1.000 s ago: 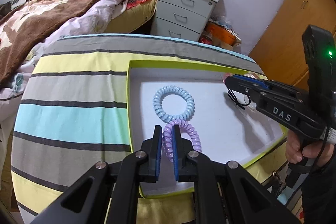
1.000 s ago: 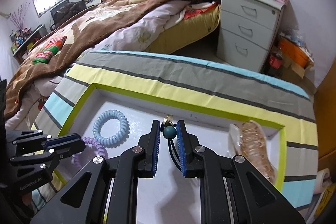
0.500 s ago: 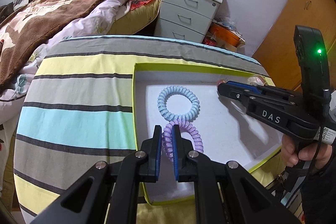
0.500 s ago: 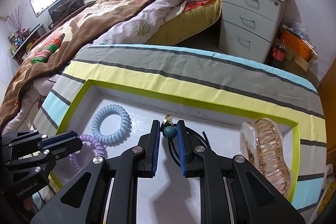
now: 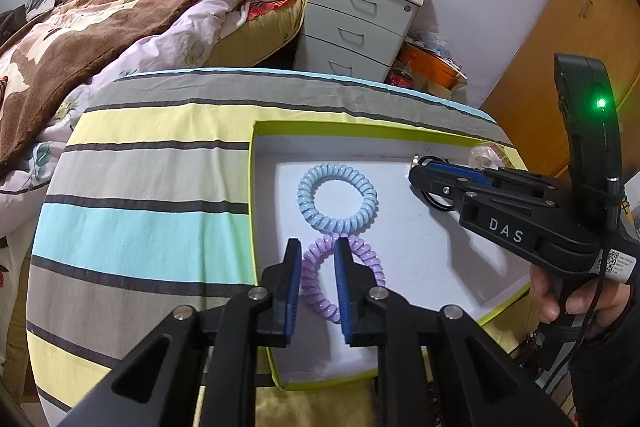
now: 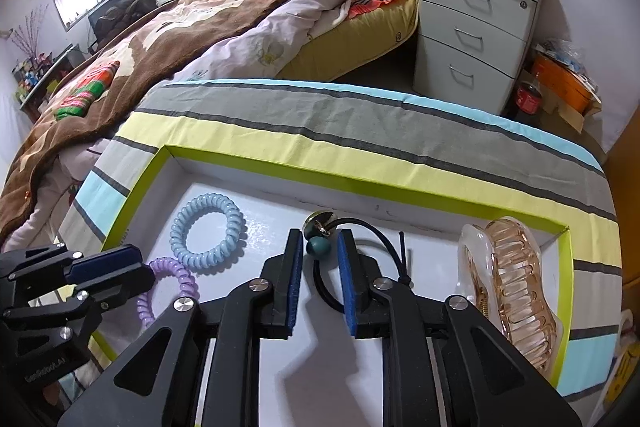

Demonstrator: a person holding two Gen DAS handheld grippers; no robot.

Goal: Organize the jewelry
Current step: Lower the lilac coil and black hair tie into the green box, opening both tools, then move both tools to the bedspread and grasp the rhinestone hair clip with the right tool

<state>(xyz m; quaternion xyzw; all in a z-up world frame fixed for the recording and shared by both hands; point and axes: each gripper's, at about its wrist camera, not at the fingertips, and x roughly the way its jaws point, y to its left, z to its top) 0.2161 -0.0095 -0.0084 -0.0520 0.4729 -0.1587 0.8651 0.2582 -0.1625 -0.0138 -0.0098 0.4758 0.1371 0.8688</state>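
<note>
Both jaws parted over hair ties in the green-rimmed box.

Left wrist view: my left gripper point(image 5: 317, 259) stands narrowly parted astride the purple coil tie point(image 5: 362, 261) at lower centre, not pinching it; the blue coil tie point(image 5: 337, 197) touches it just above, so a lift may drag both. Right wrist view: my right gripper point(image 6: 319, 251) brackets the teal bead point(image 6: 319, 247) of the black elastic point(image 6: 362, 227), gap visible each side; the round bead could squirt out, and the amber claw clip point(image 6: 512, 283) lies close at right.
</note>
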